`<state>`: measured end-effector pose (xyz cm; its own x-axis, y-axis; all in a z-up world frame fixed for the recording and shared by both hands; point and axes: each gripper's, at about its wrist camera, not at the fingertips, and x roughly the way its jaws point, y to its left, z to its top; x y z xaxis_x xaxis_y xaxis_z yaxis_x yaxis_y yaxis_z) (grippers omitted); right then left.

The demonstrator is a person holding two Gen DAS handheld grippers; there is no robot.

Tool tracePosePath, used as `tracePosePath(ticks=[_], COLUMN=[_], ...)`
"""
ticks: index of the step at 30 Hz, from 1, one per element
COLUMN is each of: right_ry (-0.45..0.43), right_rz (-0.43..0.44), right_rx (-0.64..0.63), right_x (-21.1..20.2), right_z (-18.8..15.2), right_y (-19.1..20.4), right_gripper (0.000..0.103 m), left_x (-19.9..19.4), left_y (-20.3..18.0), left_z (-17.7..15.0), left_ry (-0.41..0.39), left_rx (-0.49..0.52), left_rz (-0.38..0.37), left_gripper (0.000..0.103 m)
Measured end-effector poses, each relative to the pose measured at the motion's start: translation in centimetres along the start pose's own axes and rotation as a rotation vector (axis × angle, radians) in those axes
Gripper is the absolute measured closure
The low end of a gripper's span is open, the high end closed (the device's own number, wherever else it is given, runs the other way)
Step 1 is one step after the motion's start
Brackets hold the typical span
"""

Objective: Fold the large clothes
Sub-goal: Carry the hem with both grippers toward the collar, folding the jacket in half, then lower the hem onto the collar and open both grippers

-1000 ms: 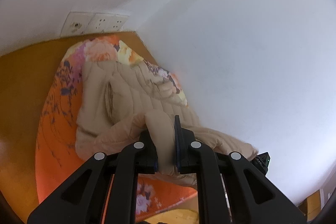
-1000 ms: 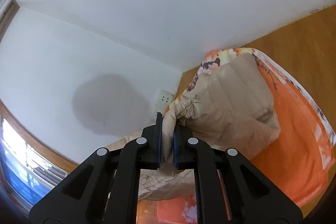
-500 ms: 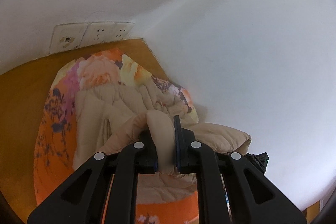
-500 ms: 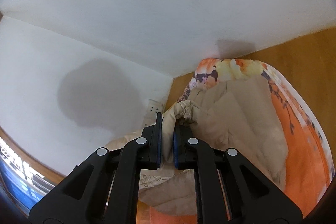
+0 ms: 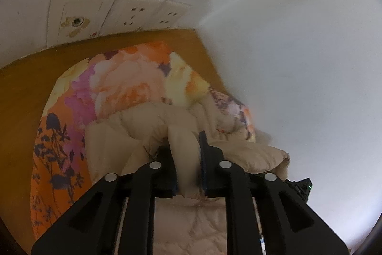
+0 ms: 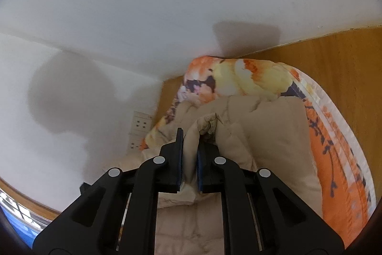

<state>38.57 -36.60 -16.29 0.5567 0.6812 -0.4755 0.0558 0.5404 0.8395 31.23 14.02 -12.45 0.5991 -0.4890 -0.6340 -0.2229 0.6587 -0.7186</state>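
Beige quilted jacket is pinched in both tools at once. The left gripper has its jaws pressed onto a thick fold of the padded fabric, and the rest of the garment bunches from 9 to 2 o'clock around the fingers. The right gripper clamps a thinner ridge of the same jacket, whose gathered cuff sits just beyond the fingertips at 1 o'clock. Under the jacket lies an orange floral blanket, showing from 8 to 1 o'clock in the left view and from 12 to 4 o'clock in the right view. The blanket rests on a wooden surface. White wall sockets sit at 11 o'clock, beside the room corner.
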Motion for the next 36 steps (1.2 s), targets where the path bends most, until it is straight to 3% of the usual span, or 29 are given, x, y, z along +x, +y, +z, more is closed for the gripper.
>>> tracePosePath(ticks=[5,8,10,12,13,14,15,16,18,22,26,27,29,31,33,36], right_ry=[0.013,0.015,0.011,0.005,0.0,-0.007,-0.02,-0.049,-0.107,-0.101,-0.091,-0.084,-0.061,-0.011,0.04,0.053], right_rz=[-0.038,-0.054,-0.06,-0.064,-0.067,-0.069,-0.073,-0.094,-0.146,-0.15,-0.196,-0.206,-0.232,-0.262,-0.297,-0.337], right_rx=[-0.013,-0.038,-0.036,-0.033,-0.03,-0.026,-0.021,-0.024,-0.052,-0.087,-0.233,-0.272,-0.399,-0.526,-0.623,-0.717], right_x=[1.1,1.2,1.1,1.1,0.9,0.7,0.3,-0.3,-1.6,-3.0,-3.9,-3.7,-2.5,-0.4,2.0,5.4], right_z=[0.8,1.5,2.1,2.4,2.5,2.5,2.6,2.6,2.6,2.3,-0.1,-0.8,-3.0,-5.3,-7.1,-9.3], right_y=[-0.4,0.1,0.2,0.1,0.1,0.2,0.2,0.3,0.9,1.8,4.9,5.7,8.2,10.4,11.8,12.8], right_gripper=[0.09,0.087,0.079,0.073,0.068,0.064,0.054,0.036,0.02,0.02,0.02,0.023,0.042,0.081,0.099,0.099], left_x=[1.7,1.7,1.4,1.0,0.7,0.2,-0.7,-1.2,-2.3,-3.6,-3.6,-3.4,-2.7,-1.2,0.3,2.8], left_y=[0.6,-0.2,-0.6,-1.1,-1.4,-1.6,-1.7,-1.7,-1.2,-0.8,-2.4,-3.4,-5.2,-7.5,-9.4,-11.1], left_z=[1.1,2.2,3.0,3.6,3.7,3.8,4.0,4.0,4.0,2.5,-0.4,-1.4,-3.0,-4.8,-6.3,-7.7], left_ry=[0.029,0.034,0.036,0.03,0.019,-0.001,-0.045,-0.061,-0.076,-0.093,-0.075,-0.069,-0.059,-0.047,-0.045,-0.074], left_rx=[-0.011,0.012,0.017,0.032,0.045,0.06,0.075,0.077,0.057,0.052,0.129,0.168,0.239,0.339,0.425,0.518], left_rz=[0.003,-0.011,-0.038,-0.04,-0.034,-0.015,0.026,0.037,0.037,0.076,0.128,0.148,0.201,0.266,0.298,0.367], left_gripper=[0.083,0.078,0.064,0.039,0.034,0.023,0.018,0.018,0.018,0.018,0.018,0.018,0.018,0.018,0.022,0.036])
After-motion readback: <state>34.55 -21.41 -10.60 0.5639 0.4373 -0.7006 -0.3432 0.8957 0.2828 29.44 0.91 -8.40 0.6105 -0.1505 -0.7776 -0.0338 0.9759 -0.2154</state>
